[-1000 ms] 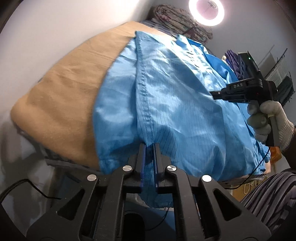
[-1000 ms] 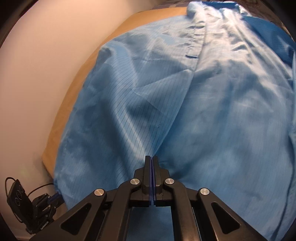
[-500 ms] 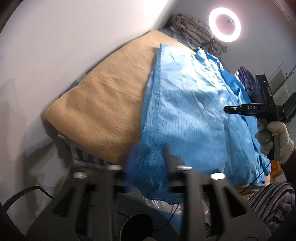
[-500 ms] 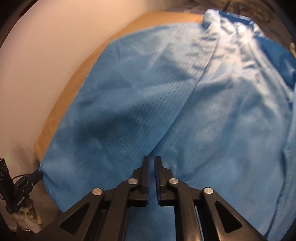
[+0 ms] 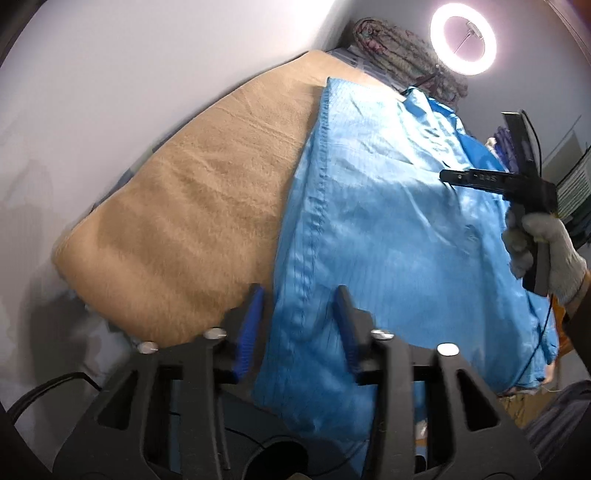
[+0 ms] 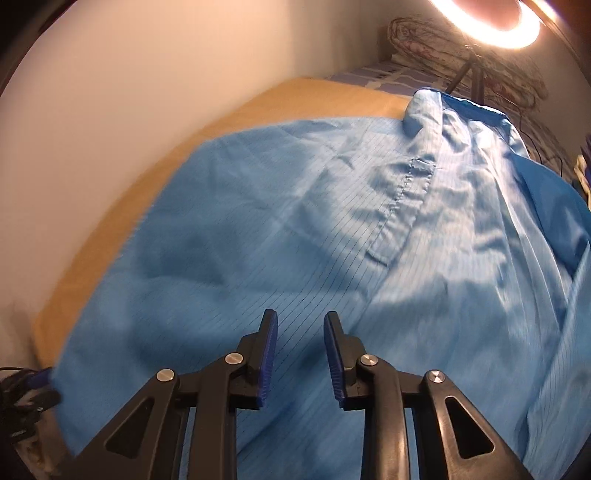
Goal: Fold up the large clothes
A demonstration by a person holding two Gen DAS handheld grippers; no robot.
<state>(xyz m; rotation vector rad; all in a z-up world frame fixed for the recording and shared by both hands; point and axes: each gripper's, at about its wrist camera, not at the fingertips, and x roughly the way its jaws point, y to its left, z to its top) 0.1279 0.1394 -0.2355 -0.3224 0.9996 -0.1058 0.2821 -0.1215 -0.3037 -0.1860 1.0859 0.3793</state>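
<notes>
Both grippers released — left gripper [image 5: 299, 325] straddles the garment [image 5: 388, 229] hem, nearer than the right gripper [image 6: 300, 350], which hovers mid-cloth; the garment runs lengthwise away.

Left claw [image 5: 299, 295], right claw [image 6: 300, 325] agape

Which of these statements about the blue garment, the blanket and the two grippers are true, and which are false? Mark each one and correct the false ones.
1. The blue garment lies spread over a tan blanket. True.
2. The left gripper is clamped shut on the cloth. False: its fingers stand apart, having just closed somewhat, with the garment's seamed edge between them, unpinched.
3. The right gripper has its fingers apart above the garment. True; they have just been opening, nothing pinched.
4. The hand holding the right gripper is bare. False: it wears a light knitted glove.
5. A lit ring light shines beyond the bed. True.
</notes>
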